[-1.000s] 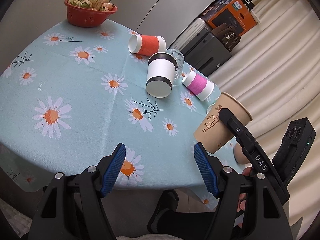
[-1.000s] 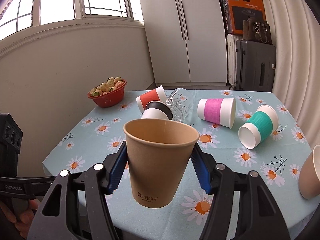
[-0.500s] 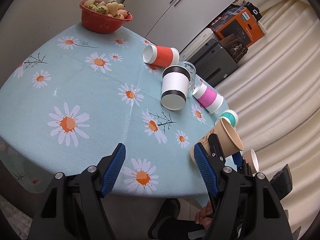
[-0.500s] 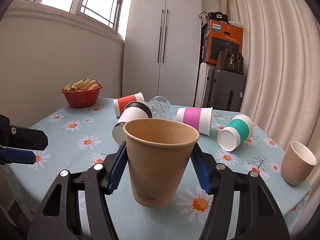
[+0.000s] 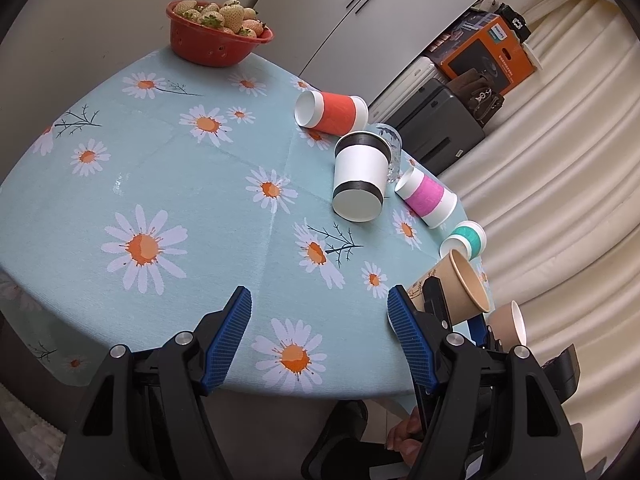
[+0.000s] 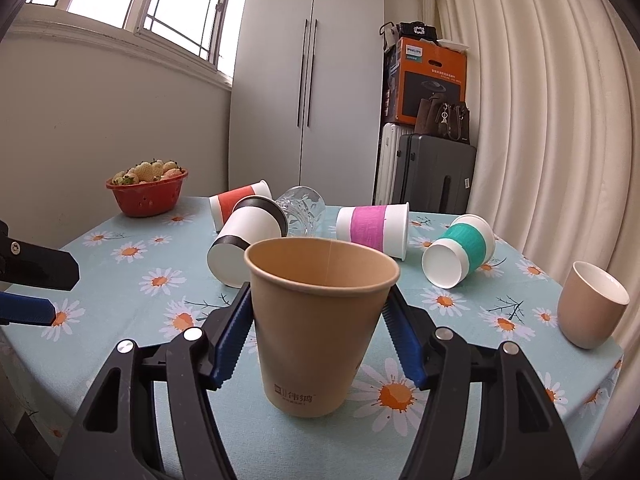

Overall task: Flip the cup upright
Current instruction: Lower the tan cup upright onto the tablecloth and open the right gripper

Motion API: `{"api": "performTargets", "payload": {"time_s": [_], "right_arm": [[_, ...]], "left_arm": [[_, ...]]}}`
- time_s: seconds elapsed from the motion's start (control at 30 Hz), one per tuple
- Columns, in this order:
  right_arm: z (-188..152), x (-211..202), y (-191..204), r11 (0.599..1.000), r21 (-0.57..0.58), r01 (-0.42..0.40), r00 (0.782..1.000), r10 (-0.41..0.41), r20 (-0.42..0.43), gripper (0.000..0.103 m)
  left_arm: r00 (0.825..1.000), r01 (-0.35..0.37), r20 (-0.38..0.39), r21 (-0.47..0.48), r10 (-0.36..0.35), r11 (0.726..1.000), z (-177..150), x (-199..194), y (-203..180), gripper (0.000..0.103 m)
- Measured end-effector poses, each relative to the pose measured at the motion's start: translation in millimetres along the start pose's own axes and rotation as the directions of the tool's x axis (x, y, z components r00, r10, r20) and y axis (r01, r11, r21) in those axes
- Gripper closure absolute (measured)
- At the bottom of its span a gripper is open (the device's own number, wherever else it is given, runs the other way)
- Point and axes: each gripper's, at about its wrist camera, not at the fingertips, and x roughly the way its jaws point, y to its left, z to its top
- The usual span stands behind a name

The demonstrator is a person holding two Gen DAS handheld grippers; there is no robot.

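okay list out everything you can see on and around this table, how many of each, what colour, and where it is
kraft paper cup: 1, brown, upright between the right gripper's pads, near table edge
ceramic cup: 1, beige with white inside, upright, right edge
sleeved cups: 4 lying on their sides mid-table: orange, black-banded, pink, teal
glass: 1, clear, on its side behind the black-banded cup
strawberry bowl: 1, red, far left corner
tablecloth: 1, light blue with daisies
suitcases: 2, dark grey and white, by the curtain
box: 1, orange, on the suitcases
handbag: 1, brown, on the suitcases
left gripper: open, empty
right gripper: shut on the cup
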Motion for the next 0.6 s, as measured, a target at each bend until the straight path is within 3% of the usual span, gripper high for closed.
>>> {"api": "performTargets", "payload": {"time_s": [0.6], "right_arm": [[0.0, -5.6, -4.4, 0.999, 0.035, -0.037, 0.998, 0.039, -0.042, 0.019]], "left_arm": [[1.0, 0.0, 0.007, -0.01, 0.0, 1.0, 0.9, -2.7, 2.8, 0.034]]}}
